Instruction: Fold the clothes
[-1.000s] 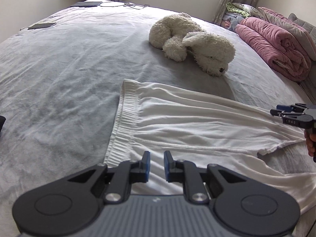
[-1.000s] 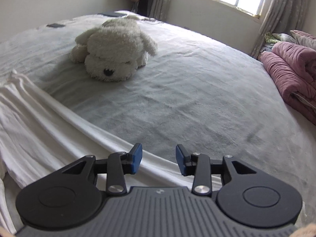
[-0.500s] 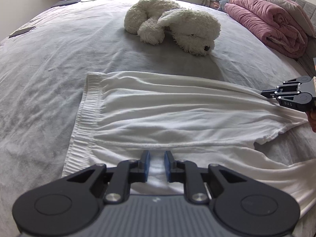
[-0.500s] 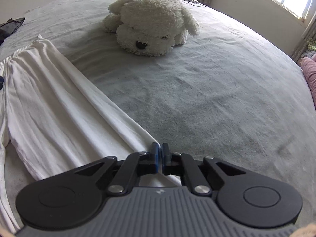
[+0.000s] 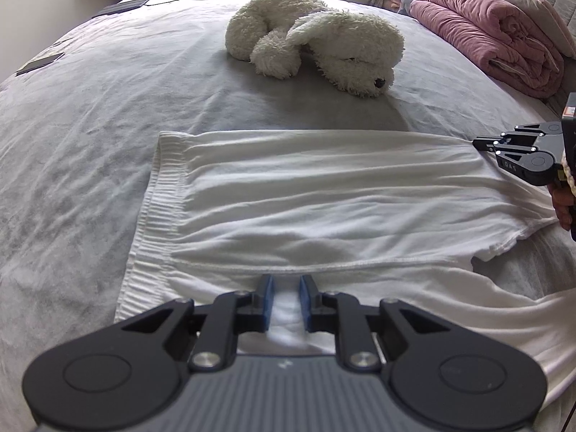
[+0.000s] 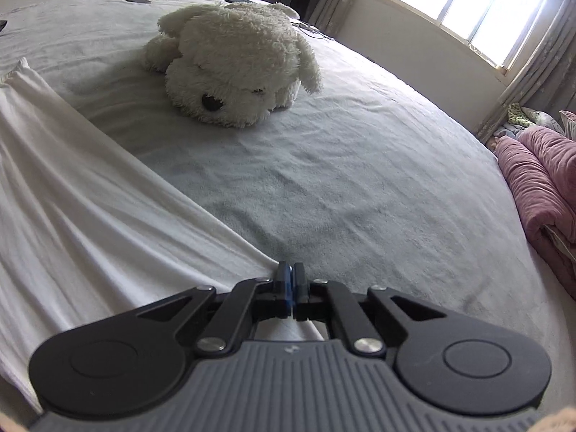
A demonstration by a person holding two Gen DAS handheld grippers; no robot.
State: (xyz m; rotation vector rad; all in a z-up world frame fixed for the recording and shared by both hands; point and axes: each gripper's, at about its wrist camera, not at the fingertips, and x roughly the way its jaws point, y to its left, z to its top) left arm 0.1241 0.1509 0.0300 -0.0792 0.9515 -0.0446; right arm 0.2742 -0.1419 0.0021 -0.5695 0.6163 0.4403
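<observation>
both wrist views, low, share plush dog (image 5: 316, 46).

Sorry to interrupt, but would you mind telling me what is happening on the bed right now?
A person is folding white trousers spread flat on the grey bed. The right tool is shut on the far edge of one leg near its hem. The left tool sits open over the cloth near the waistband, with some cloth between its fingers, not yet gripping. A white plush dog lies beyond the trousers, and a rolled pink quilt lies at the side.
</observation>
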